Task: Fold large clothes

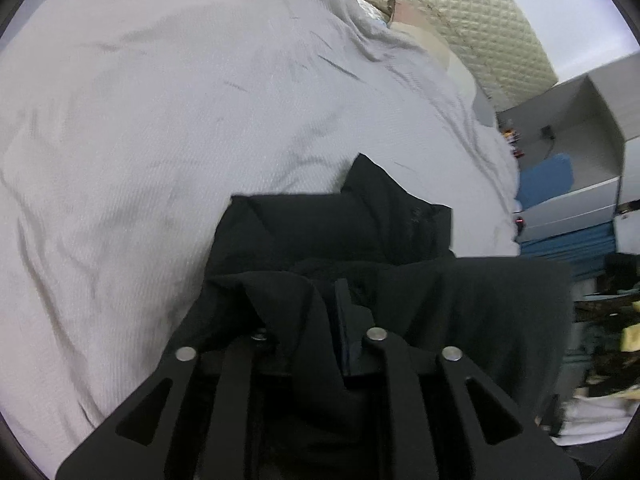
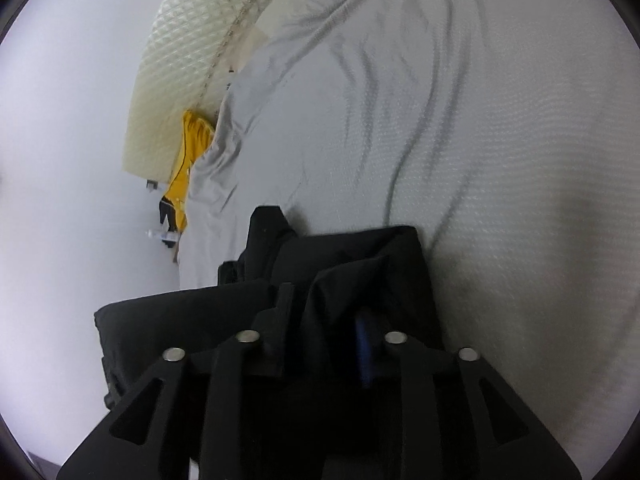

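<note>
Roughly, the scene read as follows.

Left gripper: its fingers were clenched on a bunched fold of the black garment; cloth draped over one finger and hid most of it, while the other finger stood up through the folds.

Right gripper: it was clamped on another part of the black garment, a ridge of fabric pinched between the two fingers, one of them showing a blue pad.

Garment position: it lay partly on the white bedsheet, with loose corners resting on the sheet ahead of both grippers and a wide stretch pulled taut sideways from each gripper.

Bedsheet: wrinkled, textured, covering most of both views.

Headboard: a quilted cream panel stood at the far edge of the bed, also seen in the right wrist view.

Yellow cloth: a yellow item sat just beside the sheet's edge, against the headboard.

Bedside: a grey shelf unit and a blue object were beyond the bed's side.
</note>
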### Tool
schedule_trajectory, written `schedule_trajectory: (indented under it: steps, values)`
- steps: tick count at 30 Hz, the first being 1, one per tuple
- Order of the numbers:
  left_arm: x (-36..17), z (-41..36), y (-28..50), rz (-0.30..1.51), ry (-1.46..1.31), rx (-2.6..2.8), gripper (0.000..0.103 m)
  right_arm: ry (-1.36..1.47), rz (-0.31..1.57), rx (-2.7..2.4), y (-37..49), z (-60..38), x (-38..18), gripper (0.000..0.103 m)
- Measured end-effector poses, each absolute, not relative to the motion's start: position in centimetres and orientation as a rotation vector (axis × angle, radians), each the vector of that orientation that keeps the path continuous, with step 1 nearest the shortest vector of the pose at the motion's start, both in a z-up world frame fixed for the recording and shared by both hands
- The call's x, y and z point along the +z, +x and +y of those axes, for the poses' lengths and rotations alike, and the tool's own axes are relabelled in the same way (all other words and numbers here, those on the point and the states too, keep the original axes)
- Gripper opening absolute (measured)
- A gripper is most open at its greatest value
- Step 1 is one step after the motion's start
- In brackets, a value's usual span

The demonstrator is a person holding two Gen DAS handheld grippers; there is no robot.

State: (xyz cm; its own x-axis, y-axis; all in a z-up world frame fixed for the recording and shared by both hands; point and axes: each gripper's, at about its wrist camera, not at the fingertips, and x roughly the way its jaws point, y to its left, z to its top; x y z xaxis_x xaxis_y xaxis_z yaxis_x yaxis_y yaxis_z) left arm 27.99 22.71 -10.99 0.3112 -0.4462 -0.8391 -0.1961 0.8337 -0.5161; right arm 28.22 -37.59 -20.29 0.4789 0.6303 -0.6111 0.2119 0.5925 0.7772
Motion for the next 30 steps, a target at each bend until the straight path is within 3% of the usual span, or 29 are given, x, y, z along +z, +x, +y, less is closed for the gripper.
schedule_trajectory:
  steps: [2, 3, 4, 8, 10, 11, 12, 20, 30]
  values:
    - [-10.1, 23.5, 26.9, 1.256, -0.624, -0.18, 0.044, 0.929, 1.048, 0.303, 26.9, -38.0, -19.2, 0.046]
    - [-9.4, 24.0, 26.1, 1.235, -0.616, -0.17, 0.071, 0.91, 1.041, 0.293, 26.1, -38.3, -18.4, 0.05]
    - [-8.3, 24.6, 25.1, 1.19, -0.592, -0.153, 0.083, 0.893, 1.037, 0.281, 25.7, -38.4, -17.9, 0.052]
    - [-4.5, 24.3, 21.9, 1.042, -0.432, -0.143, 0.083, 0.712, 0.989, 0.188, 22.9, -37.8, -13.8, 0.054]
    - [-3.2, 22.9, 20.2, 0.967, -0.342, -0.153, 0.083, 0.631, 0.947, 0.156, 21.9, -37.2, -12.0, 0.064]
    - [-2.7, 22.0, 19.3, 0.928, -0.299, -0.169, 0.083, 0.566, 0.907, 0.156, 21.0, -36.2, -10.4, 0.077]
    - [-2.1, 20.5, 18.0, 0.876, -0.245, -0.196, 0.083, 0.54, 0.882, 0.162, 20.5, -35.5, -9.7, 0.082]
    - [-3.7, 10.7, 13.0, 0.688, -0.032, -0.289, 0.083, 0.278, 0.631, 0.259, 14.1, -25.3, -4.9, 0.082]
    - [-9.1, 6.8, 16.7, 0.74, 0.026, -0.23, 0.083, 0.132, 0.713, 0.33, 13.9, -18.2, -11.3, 0.082]
